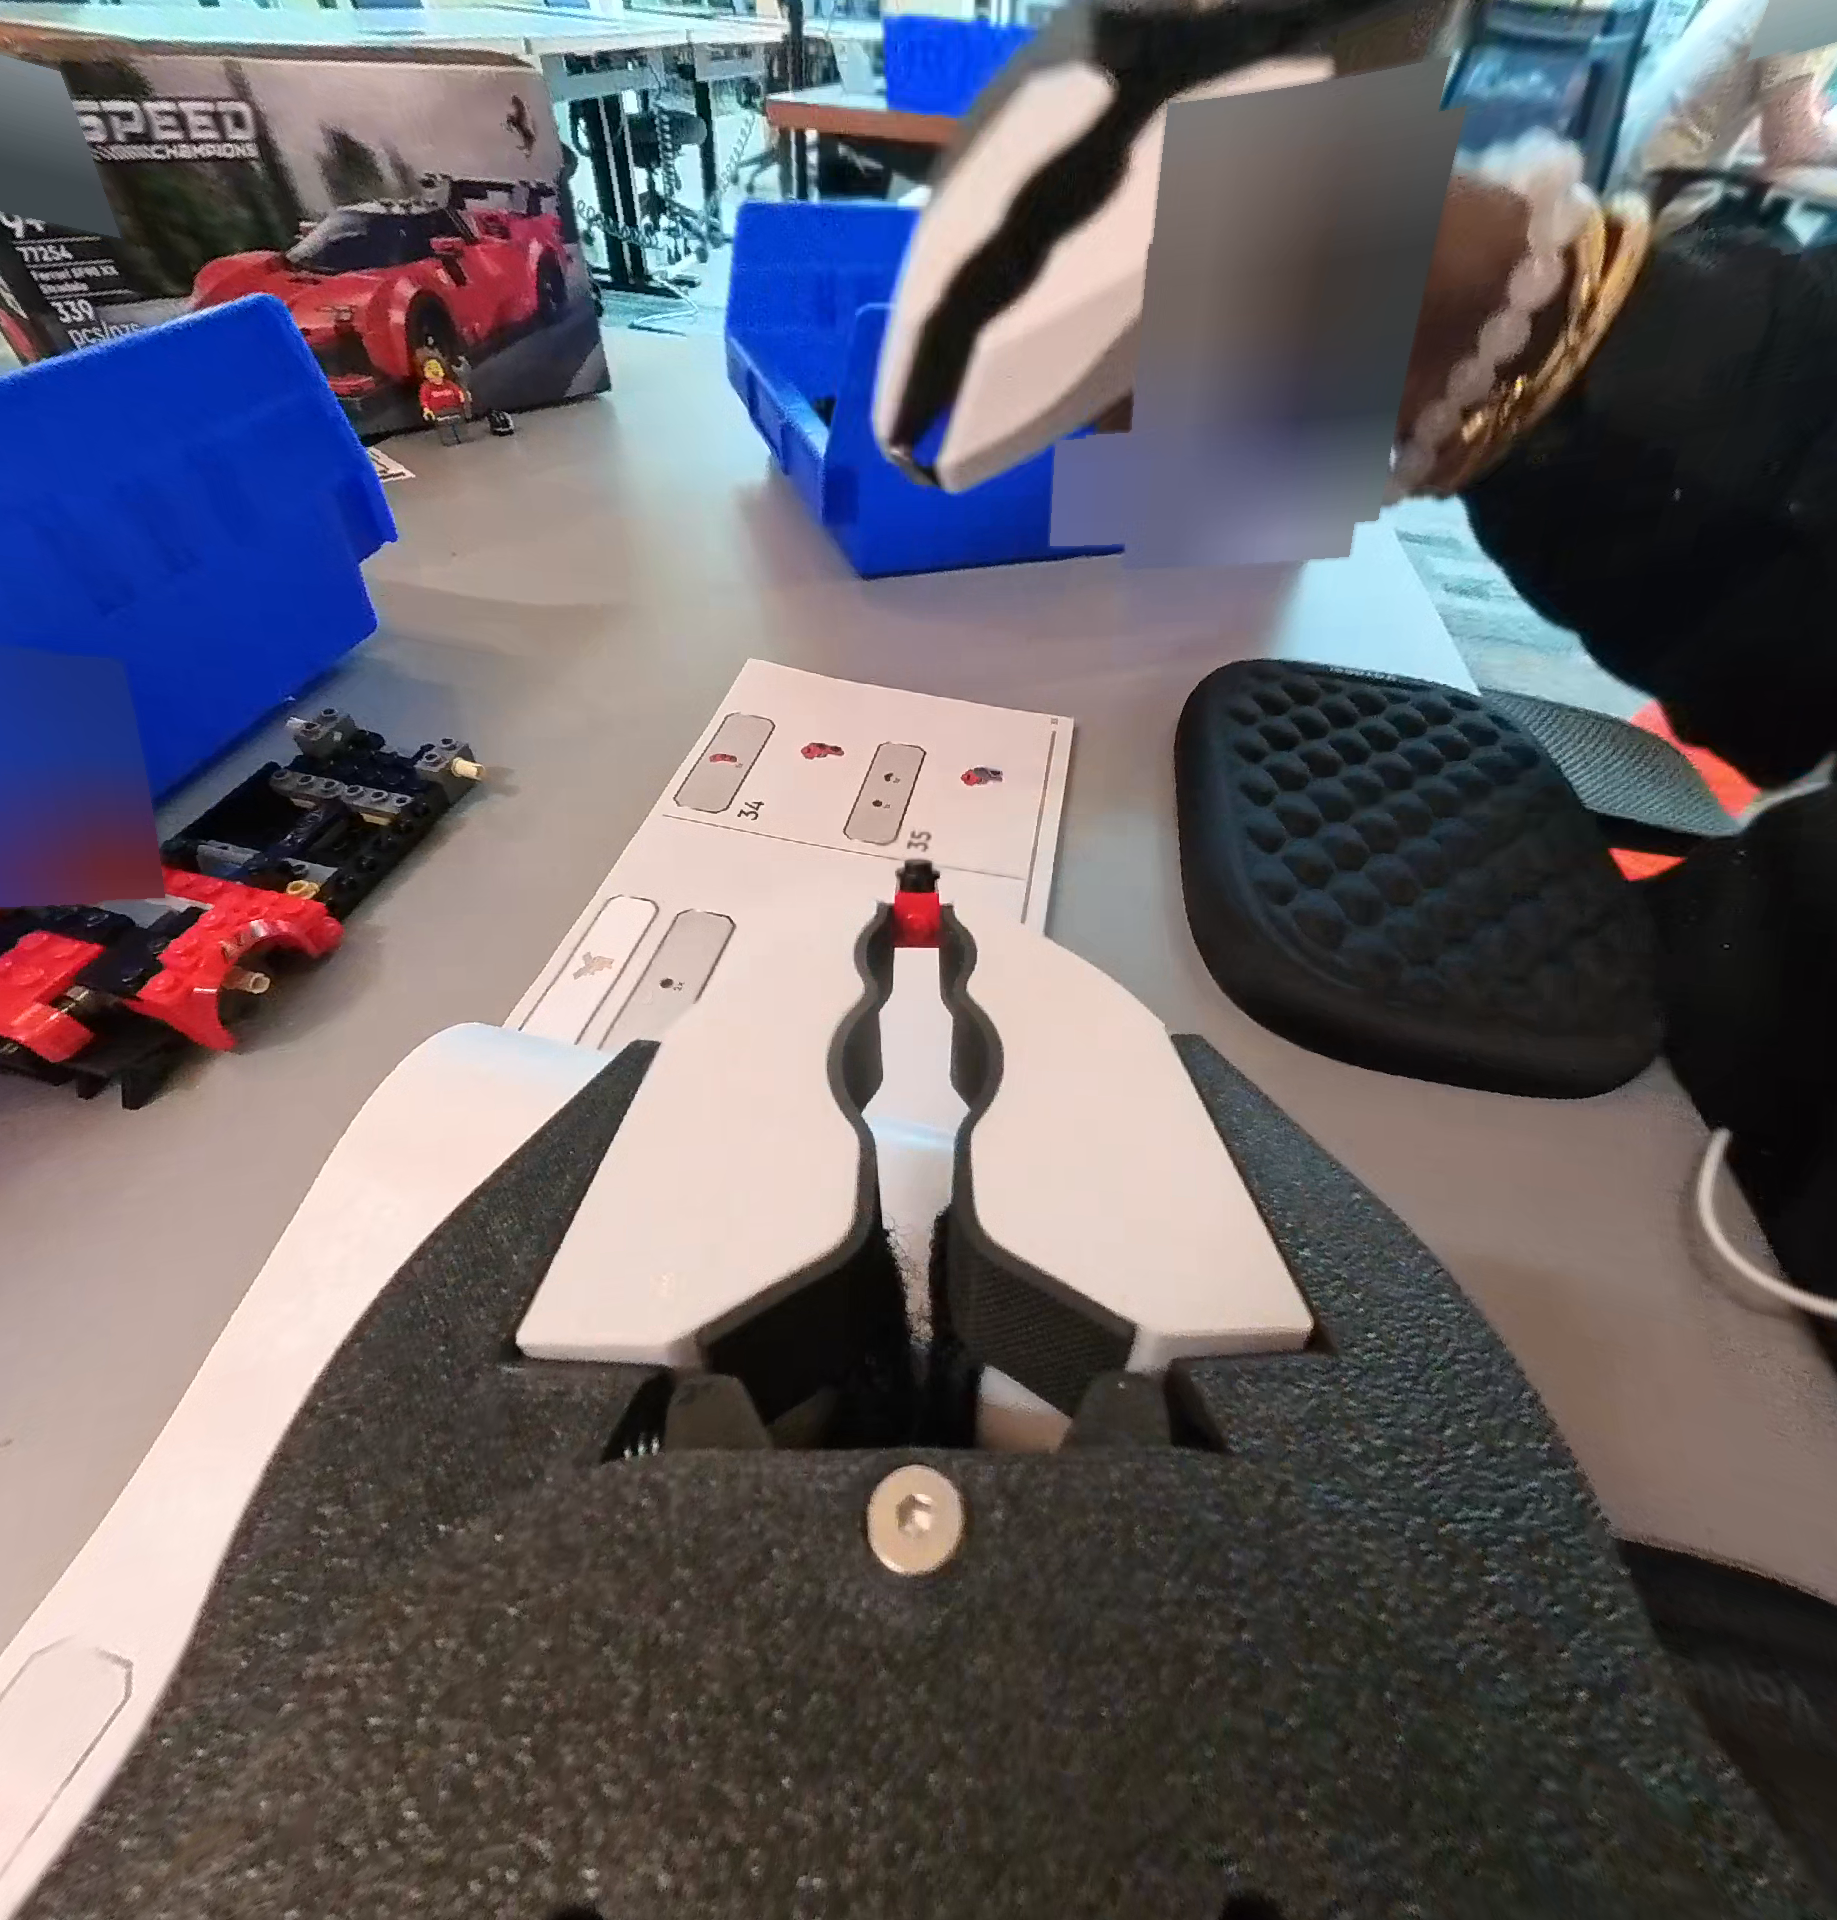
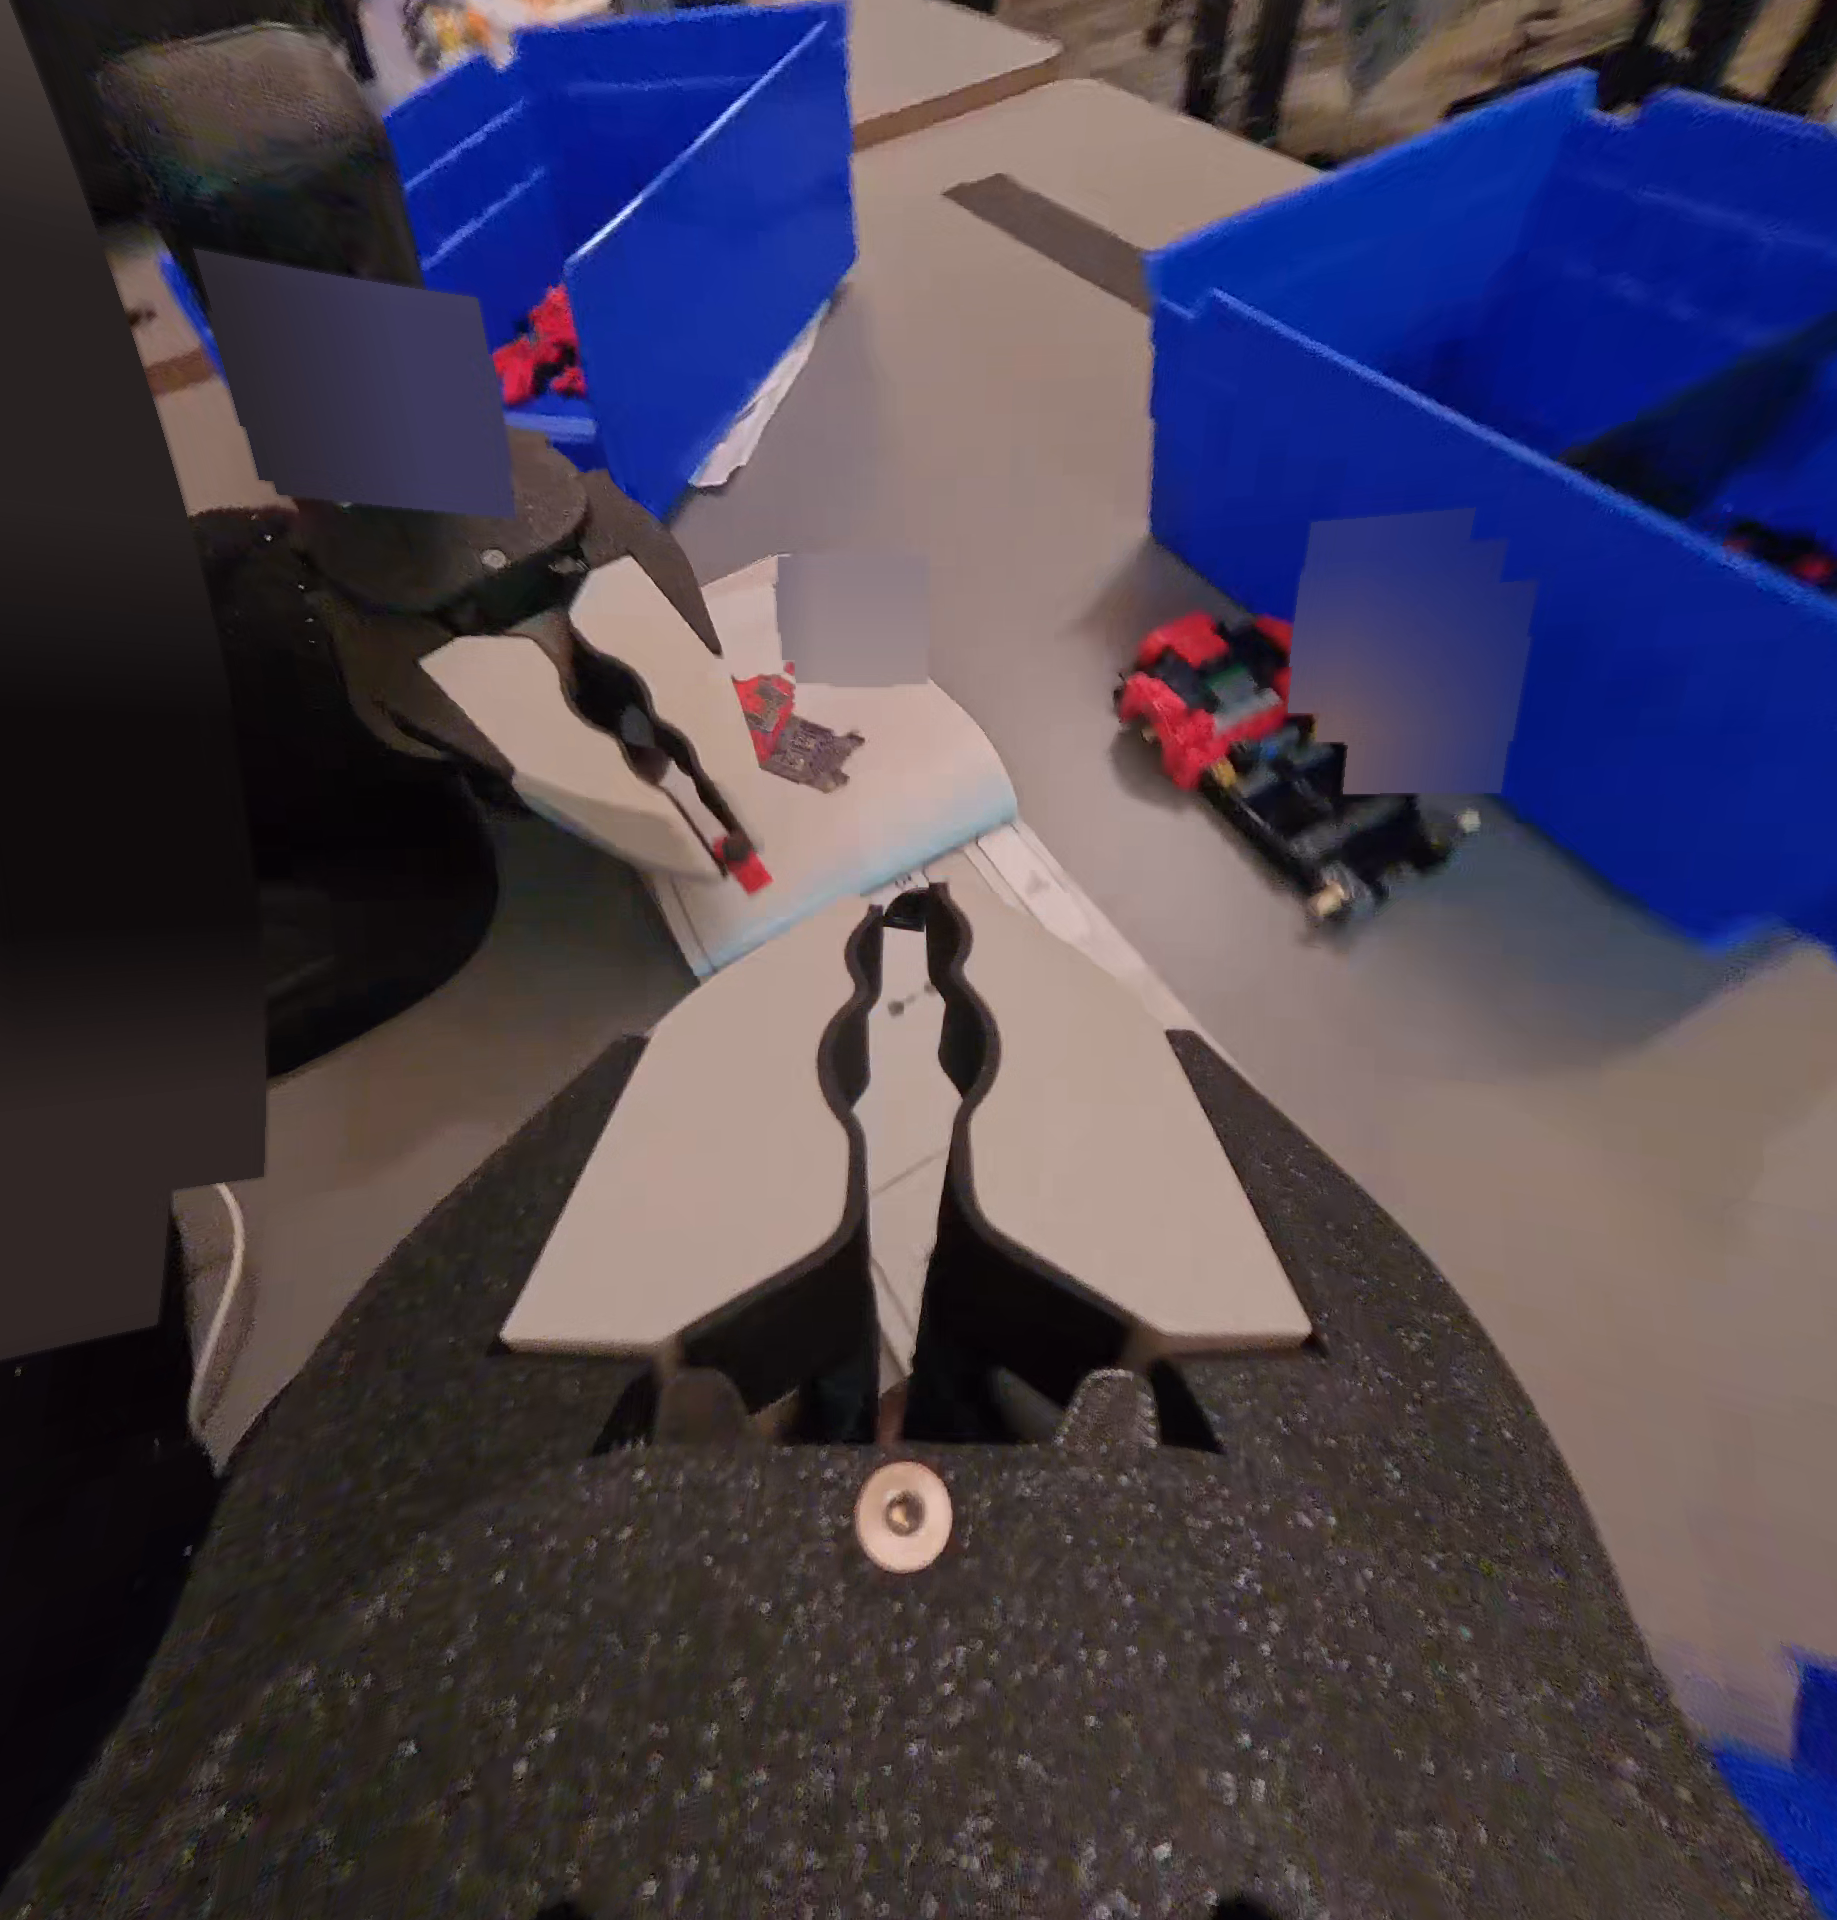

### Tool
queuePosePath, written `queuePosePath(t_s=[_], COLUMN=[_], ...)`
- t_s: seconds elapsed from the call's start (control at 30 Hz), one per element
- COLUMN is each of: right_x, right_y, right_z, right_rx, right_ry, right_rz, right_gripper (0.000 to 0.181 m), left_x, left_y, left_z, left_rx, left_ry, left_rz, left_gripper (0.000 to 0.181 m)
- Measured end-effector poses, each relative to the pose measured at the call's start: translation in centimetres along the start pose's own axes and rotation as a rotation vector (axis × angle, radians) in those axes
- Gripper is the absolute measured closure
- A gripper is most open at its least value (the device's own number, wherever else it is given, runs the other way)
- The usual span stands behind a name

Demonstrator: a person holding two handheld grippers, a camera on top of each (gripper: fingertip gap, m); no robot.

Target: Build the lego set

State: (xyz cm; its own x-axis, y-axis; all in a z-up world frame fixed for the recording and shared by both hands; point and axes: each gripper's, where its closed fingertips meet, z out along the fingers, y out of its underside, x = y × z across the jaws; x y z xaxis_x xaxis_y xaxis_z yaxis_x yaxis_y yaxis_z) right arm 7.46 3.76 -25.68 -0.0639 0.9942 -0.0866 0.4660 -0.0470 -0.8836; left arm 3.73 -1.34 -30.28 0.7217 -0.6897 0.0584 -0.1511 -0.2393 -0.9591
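Two grippers, left [image 1: 916, 914] pinching one red brick [image 1: 915, 918]; three blue bins [image 2: 1516, 499].

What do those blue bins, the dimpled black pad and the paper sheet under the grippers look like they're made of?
Blue bins: seemingly rigid moulded plastic, going by their even colour, slight sheen and thin straight walls.
Black pad: probably soft foam or rubber; it is matte, with a dimpled honeycomb surface and rounded edges.
Instruction sheet: printed paper, thin and white, with one page curling up in the right wrist view.
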Motion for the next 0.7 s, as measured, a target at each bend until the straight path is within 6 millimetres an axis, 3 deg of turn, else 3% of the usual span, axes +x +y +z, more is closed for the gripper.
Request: queuePosePath(t_s=[0.23, 0.43, 0.57, 0.7], right_x=[-0.1, 1.1, 1.6, 1.9], right_y=[3.6, 3.9, 5.1, 6.3], right_z=[-2.9, -5.7, -6.3, -6.1], right_rx=[0.083, 0.225, 0.251, 0.235], right_ry=[0.042, 0.037, 0.024, 0.005], right_rz=[0.070, 0.161, 0.218, 0.258], right_gripper=[0.174, 0.174, 0.174, 0.174], left_x=[0.1, 0.5, 0.9, 0.4], left_y=[-0.3, -2.5, -3.1, -2.3], left_z=[0.2, 0.8, 2.6, 3.8], left_rx=[-0.049, -0.055, -0.036, -0.022], left_ry=[0.012, 0.014, 0.042, 0.052], left_rz=[-0.025, -0.029, -0.049, -0.093], left_gripper=[0.174, 0.174, 0.174, 0.174])
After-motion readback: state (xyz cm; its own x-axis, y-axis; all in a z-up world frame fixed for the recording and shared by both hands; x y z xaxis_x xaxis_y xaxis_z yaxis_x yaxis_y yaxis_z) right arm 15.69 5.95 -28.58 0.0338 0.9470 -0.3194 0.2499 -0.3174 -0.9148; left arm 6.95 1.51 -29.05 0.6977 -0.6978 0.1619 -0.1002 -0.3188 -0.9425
